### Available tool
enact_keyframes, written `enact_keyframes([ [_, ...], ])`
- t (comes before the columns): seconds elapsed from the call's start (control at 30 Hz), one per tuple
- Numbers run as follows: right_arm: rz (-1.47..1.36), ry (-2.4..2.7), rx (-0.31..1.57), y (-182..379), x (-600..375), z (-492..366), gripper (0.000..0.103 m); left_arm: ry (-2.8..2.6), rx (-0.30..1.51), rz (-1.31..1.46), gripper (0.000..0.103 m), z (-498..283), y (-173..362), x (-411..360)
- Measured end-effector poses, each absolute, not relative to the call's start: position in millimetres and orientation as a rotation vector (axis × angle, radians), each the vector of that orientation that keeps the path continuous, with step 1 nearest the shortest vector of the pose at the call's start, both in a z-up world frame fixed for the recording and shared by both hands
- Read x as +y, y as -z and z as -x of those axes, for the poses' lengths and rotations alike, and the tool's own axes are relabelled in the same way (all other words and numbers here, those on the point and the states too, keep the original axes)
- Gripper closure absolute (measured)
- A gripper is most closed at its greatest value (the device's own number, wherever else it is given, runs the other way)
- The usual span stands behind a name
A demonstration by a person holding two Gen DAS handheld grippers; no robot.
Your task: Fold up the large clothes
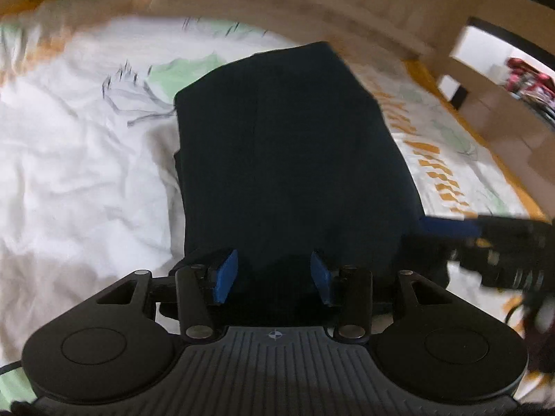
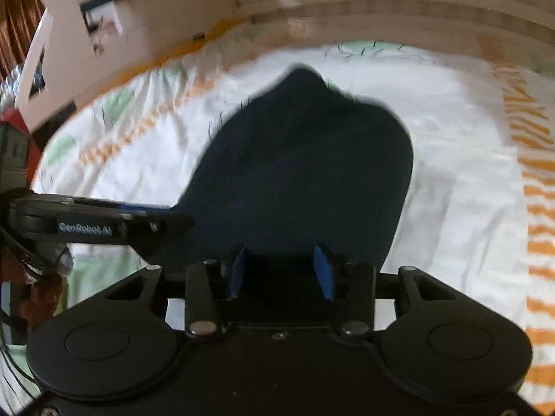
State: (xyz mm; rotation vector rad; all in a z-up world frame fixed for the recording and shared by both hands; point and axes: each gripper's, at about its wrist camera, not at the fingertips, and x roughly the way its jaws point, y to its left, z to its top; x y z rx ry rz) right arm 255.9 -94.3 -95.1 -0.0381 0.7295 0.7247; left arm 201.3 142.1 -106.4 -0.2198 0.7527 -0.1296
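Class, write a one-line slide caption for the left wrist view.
Left gripper poised over a folded dark garment on a white bedsheet.

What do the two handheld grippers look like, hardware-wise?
Both match: matte black bodies with two round discs on top, black linkage arms with silver pivot pins, and blue pads on the fingers. The left gripper has a ribbed grey top plate with a small compass-style mark; seen from the side it reads "GenRobot.AI". The right gripper has a plain black plate. Dark cables trail behind.

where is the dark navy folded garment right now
The dark navy folded garment lies on the white patterned bedsheet, filling the centre of both wrist views, its near edge between the left gripper and right gripper.
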Motion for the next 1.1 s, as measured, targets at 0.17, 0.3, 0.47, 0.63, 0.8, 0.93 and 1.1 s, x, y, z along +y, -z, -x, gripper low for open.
enact_keyframes([
  [0.17, 0.043, -0.745, 0.737, 88, -97, -255, 0.049, 0.112, 0.739, 0.226, 0.058, -194, 107, 140],
  [0.3, -0.05, -0.773, 0.681, 69, -100, -270, 0.049, 0.097, 0.72, 0.231, 0.058, -189, 107, 139],
  [0.47, -0.037, -0.742, 0.588, 46, -76, -310, 0.049, 0.075, 0.696, 0.199, 0.058, -183, 103, 132],
  [0.63, -0.024, -0.661, 0.618, 53, -39, -361, 0.049, 0.068, 0.682, 0.188, 0.058, -181, 103, 129],
  [0.8, 0.1, -0.574, 0.839, 106, -3, -399, 0.053, 0.057, 0.674, 0.136, 0.058, -179, 102, 121],
  [0.93, 0.124, -0.583, 0.876, 113, 0, -401, 0.051, 0.047, 0.66, 0.12, 0.058, -176, 102, 116],
  [1.1, -0.056, -0.672, 0.823, 101, -34, -390, 0.036, 0.089, 0.636, 0.225, 0.054, -173, 92, 134],
])
